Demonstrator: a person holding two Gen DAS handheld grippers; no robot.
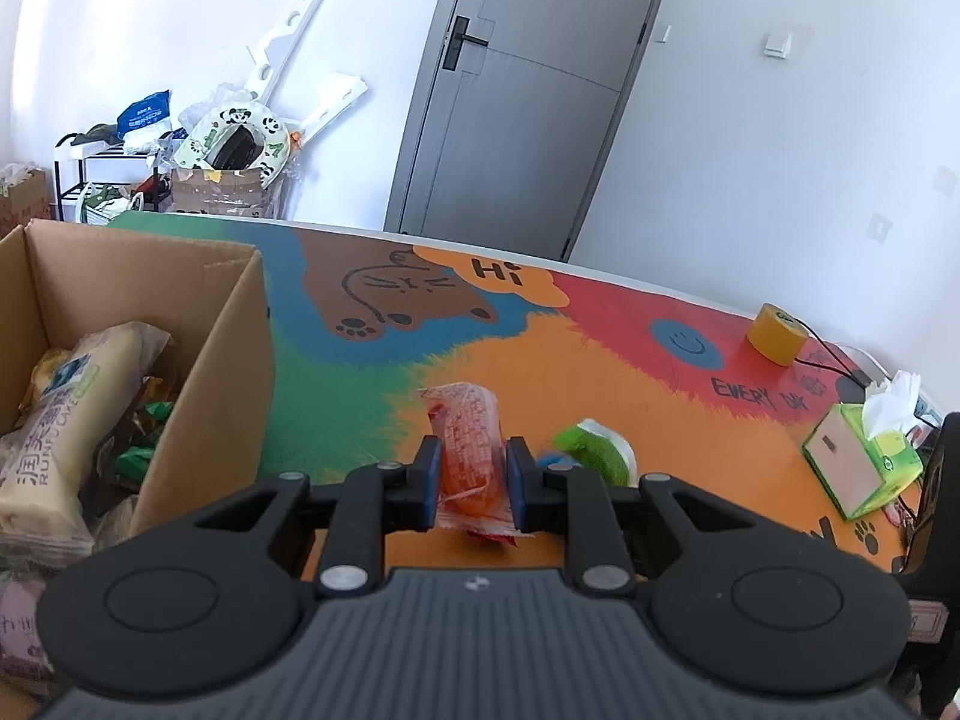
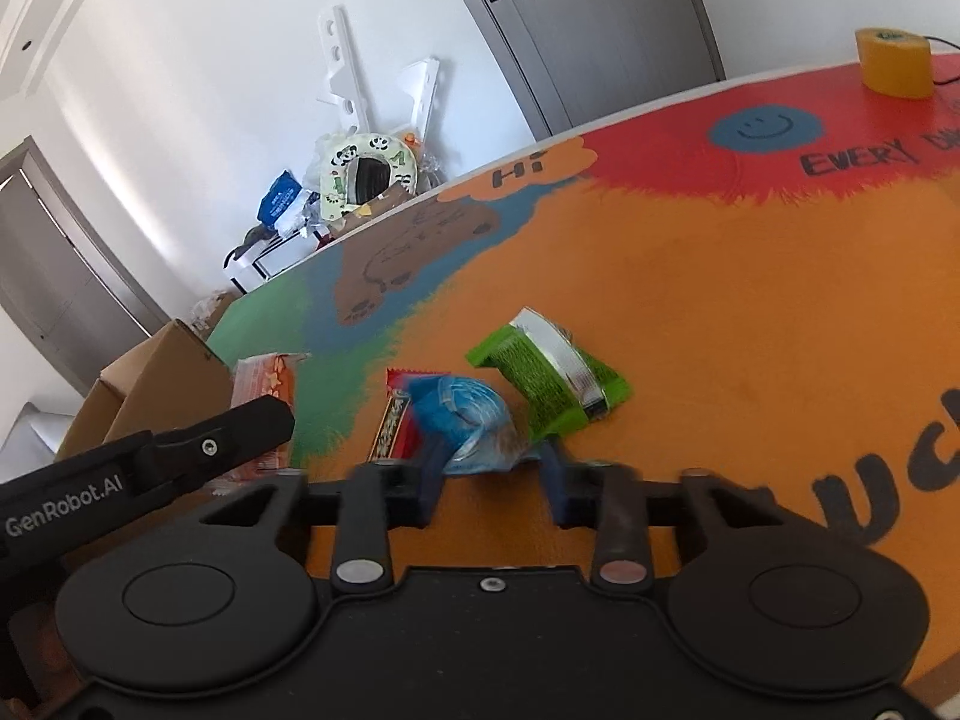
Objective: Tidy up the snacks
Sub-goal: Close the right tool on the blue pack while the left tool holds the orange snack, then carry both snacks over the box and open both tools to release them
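My left gripper (image 1: pixel 470 477) is shut on an orange-red snack packet (image 1: pixel 467 450), held just above the colourful table mat, right of the open cardboard box (image 1: pixel 210 360) that holds several snacks. In the right wrist view the same packet (image 2: pixel 264 396) shows beside the left gripper's finger. My right gripper (image 2: pixel 492 474) is open, its fingers on either side of a blue snack packet (image 2: pixel 468 420) lying on the mat. A red snack bar (image 2: pixel 396 420) lies left of it, partly under it. A green snack packet (image 2: pixel 546 372) lies just beyond, also in the left wrist view (image 1: pixel 594 450).
A yellow tape roll (image 1: pixel 777 333) with a black cable sits at the far right of the table. A green tissue box (image 1: pixel 858 462) stands at the right edge. Clutter and a shelf stand against the wall behind the table, beside a grey door.
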